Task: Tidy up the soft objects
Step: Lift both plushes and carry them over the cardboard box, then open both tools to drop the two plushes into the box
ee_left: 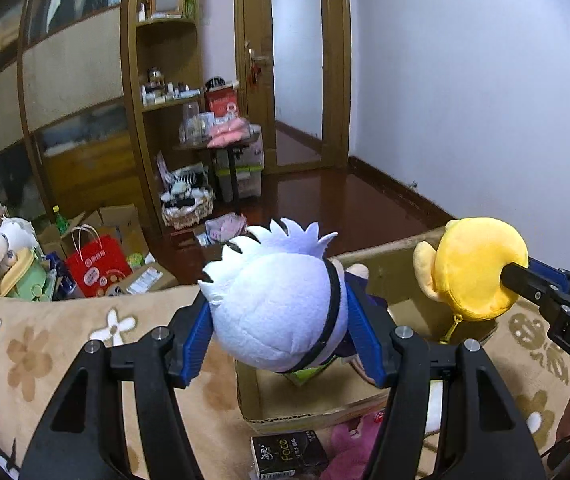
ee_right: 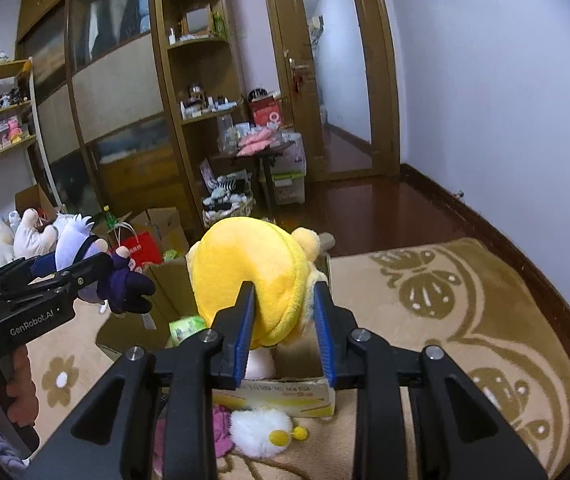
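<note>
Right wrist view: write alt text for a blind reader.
The right gripper clamps a yellow plush above an open cardboard box on a patterned blanket. At left, the left gripper holds a white-haired doll.

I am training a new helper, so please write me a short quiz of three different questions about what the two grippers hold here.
1. True or false: the left gripper holds the yellow plush.
2. What open container lies below both toys?
3. The white-haired doll wears: A) a black band B) a red hat.

Key: 1 false, the right gripper holds it; 2 the cardboard box; 3 A.
</note>
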Available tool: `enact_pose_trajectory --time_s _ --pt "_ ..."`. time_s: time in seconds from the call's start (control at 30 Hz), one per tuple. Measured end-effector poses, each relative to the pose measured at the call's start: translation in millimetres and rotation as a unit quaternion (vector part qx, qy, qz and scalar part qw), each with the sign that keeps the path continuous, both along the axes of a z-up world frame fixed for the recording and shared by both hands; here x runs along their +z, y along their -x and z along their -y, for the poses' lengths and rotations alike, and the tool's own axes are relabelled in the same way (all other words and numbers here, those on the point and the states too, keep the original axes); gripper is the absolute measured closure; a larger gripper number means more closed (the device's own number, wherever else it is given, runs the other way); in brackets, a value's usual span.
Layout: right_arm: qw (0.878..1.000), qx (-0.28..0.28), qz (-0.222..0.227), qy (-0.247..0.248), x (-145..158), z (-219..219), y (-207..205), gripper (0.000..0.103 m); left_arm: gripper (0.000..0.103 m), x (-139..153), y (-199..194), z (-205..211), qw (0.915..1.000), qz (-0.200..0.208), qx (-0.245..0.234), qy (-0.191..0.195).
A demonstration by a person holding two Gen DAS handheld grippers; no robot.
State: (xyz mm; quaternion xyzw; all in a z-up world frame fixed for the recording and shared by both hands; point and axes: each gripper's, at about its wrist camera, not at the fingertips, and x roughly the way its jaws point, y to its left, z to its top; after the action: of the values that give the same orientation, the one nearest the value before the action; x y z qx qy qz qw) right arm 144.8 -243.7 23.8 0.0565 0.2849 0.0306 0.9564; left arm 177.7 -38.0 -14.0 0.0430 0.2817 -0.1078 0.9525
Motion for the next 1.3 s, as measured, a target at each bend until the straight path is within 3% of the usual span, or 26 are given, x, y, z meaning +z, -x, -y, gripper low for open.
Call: enact_pose_trajectory --time_s 0.17,0.5,0.63,0.77,0.9,1.0,1.3 --pt "1.0 0.003 -0.021 -0.006 -18.4 -1.4 -10.2 0.072 0.041 -21.9 -9.8 4.1 0.9993 -0.037 -0.008 -0.001" --pt "0.999 0.013 -0.052 -0.005 -38.4 -4.4 -15.2 0.066 0.036 -40.4 -13.6 10.9 0.9978 -0.061 -0.01 -0.023" --pt "0.998 0.016 -0.052 -0.009 -38.0 -3.1 -12.4 0.065 0.023 -40.9 -9.5 7.1 0.9977 -0.061 0.001 -0.029" --pt "0.998 0.019 -0.056 -0.011 -36.0 -2.7 -8.1 0.063 0.018 -40.6 -7.8 3.5 0.9968 -0.072 0.01 -0.031" --pt "0.998 0.018 -0.051 -0.014 -32.9 -1.6 1.2 0.042 0.01 -37.3 1.6 5.0 0.996 -0.072 0.011 -0.052" --pt "0.998 0.022 -0.052 -0.015 -30.5 -1.2 7.4 0.038 0.006 -34.0 9.0 1.2 0.9961 -0.068 0.015 -0.054" --pt "0.997 0.029 -0.07 -0.014 -35.9 -7.7 23.7 0.012 0.002 -29.6 29.2 -14.5 0.9904 -0.122 0.029 -0.06"
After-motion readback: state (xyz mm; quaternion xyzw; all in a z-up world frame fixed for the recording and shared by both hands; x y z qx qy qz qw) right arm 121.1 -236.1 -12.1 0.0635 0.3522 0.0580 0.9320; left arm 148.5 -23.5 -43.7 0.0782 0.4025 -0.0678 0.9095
